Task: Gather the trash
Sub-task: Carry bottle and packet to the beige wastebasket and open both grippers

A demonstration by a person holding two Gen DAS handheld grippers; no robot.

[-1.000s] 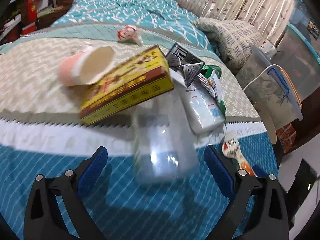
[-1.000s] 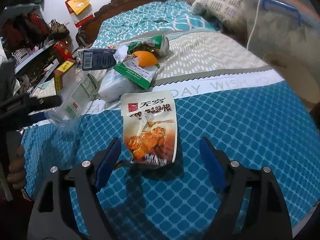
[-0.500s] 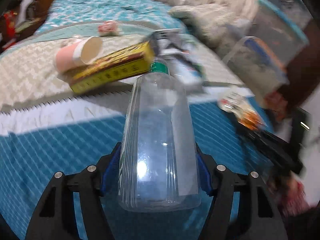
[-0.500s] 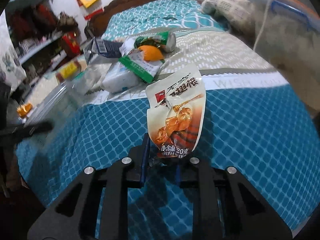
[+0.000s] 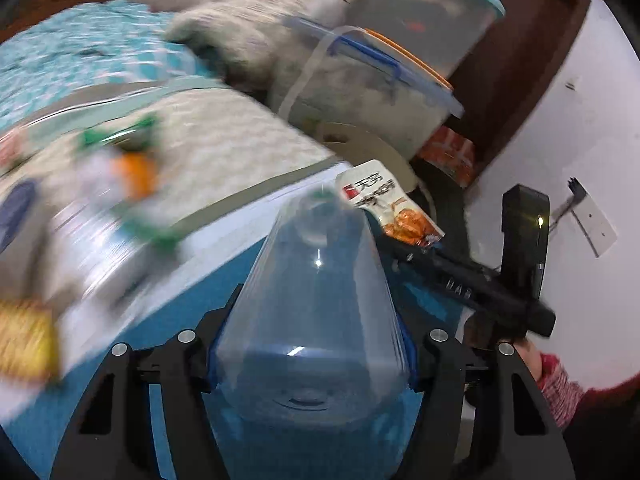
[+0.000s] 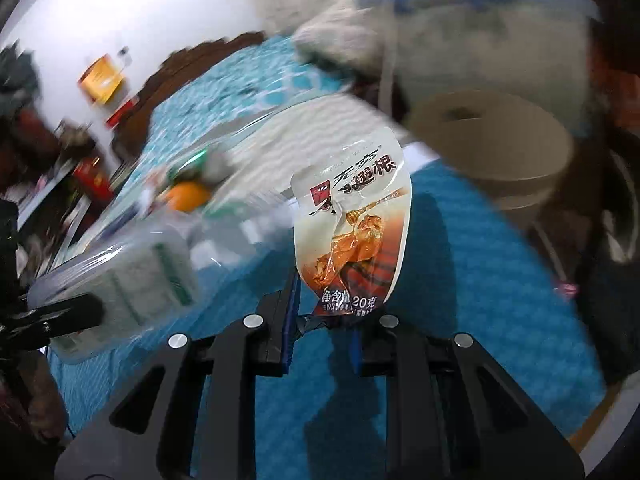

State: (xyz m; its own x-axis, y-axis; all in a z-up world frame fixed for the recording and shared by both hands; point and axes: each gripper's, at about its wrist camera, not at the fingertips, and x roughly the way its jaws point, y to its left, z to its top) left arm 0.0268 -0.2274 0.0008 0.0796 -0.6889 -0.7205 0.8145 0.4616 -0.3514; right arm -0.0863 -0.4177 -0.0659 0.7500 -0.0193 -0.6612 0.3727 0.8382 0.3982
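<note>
Both tongs loaded above the bed (image 5: 304, 216)
Left tongs (image 5: 312, 354) have just closed onto a clear bottle (image 5: 316, 304); right tongs (image 6: 322, 324) pinch a snack wrapper (image 6: 352, 216) upright.

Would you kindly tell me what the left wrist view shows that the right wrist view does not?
Only the left wrist view: a wall socket and a red sleeve. Only the right wrist view: a yellow hanging tag and cluttered shelves. Both: the clear plastic bottle in the left gripper, and the snack wrapper in the right gripper.
</note>
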